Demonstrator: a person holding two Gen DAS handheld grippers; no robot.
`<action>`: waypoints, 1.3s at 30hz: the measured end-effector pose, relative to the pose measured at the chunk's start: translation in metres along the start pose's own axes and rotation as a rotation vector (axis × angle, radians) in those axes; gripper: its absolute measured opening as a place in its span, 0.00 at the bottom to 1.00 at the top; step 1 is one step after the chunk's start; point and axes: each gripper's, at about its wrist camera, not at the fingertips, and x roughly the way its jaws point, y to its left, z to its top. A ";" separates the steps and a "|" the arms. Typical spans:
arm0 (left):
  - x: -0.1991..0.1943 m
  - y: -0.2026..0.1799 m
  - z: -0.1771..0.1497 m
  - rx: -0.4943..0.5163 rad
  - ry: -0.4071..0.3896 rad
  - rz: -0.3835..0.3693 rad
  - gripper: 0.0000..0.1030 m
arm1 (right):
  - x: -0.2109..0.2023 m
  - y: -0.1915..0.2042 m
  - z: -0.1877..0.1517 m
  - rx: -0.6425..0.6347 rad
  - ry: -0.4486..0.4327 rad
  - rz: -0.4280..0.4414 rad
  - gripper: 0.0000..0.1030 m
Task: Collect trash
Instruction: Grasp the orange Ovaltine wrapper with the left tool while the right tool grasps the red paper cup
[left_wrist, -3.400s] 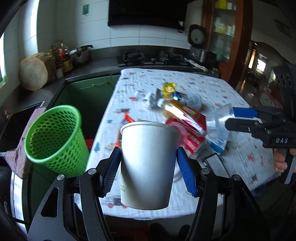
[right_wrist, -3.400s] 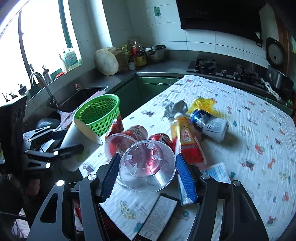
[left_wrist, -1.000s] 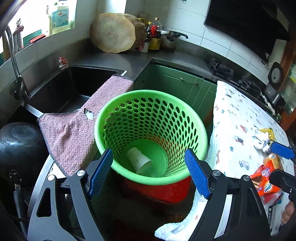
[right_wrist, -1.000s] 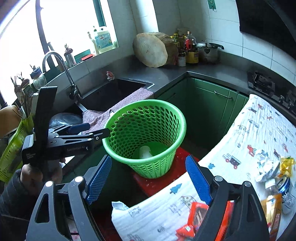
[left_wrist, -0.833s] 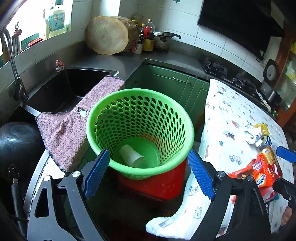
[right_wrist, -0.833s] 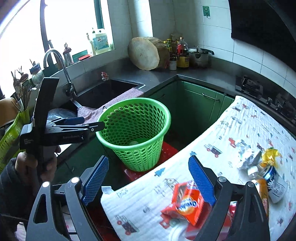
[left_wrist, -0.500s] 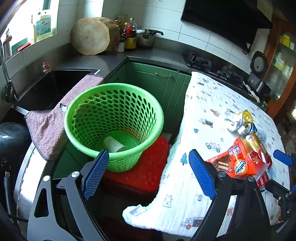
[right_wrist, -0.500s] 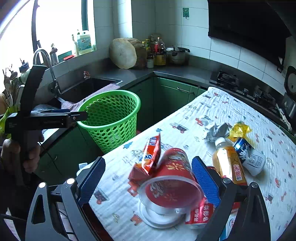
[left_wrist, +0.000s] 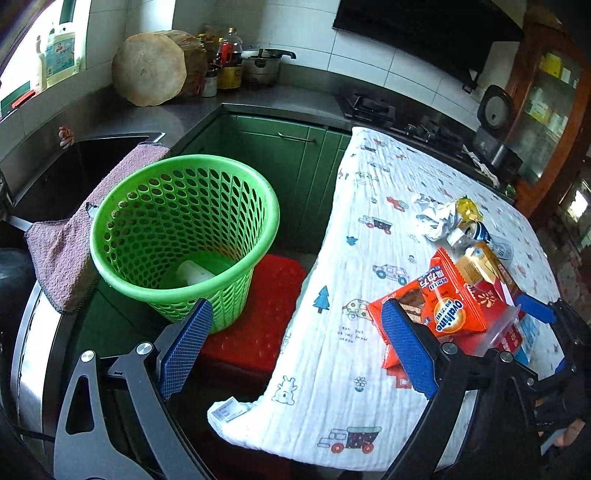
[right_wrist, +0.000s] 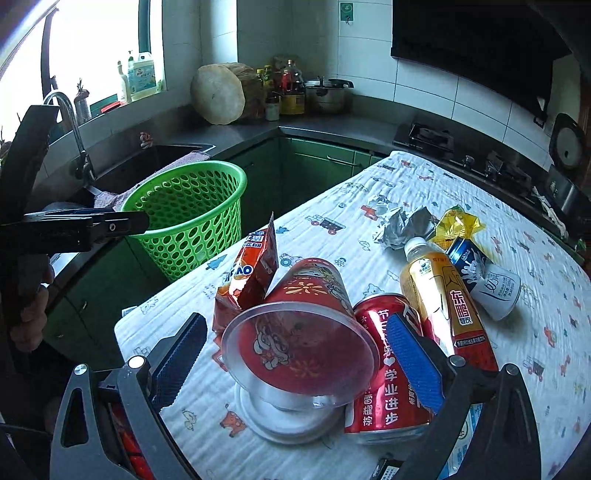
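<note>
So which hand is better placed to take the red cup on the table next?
Probably the right. Its open tongs already frame the red cup, which lies on its side beside the red can. The left tongs are open too, but sit between basket and table.

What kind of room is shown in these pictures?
Most likely a home kitchen: a sink with faucet, a gas stove and a pressure cooker along the tiled counter.

the kitchen had white tiled walls (right_wrist: 424, 85) and a bright window (right_wrist: 96, 40) above the dark sink (left_wrist: 55, 173). right of the sink ran a grey countertop (left_wrist: 177, 110) over green cabinets (left_wrist: 280, 155), with a gas stove (right_wrist: 424, 136) farther right under a black hood (right_wrist: 472, 40).
</note>
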 end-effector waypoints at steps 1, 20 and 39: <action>0.001 -0.001 -0.001 0.003 0.004 0.000 0.89 | 0.003 -0.001 0.000 0.003 0.005 -0.007 0.92; 0.019 -0.011 -0.006 0.032 0.048 -0.027 0.89 | 0.019 -0.007 -0.003 0.065 0.054 -0.005 0.86; 0.027 -0.037 -0.024 0.112 0.081 -0.083 0.89 | -0.009 -0.015 0.003 0.075 0.003 0.023 0.85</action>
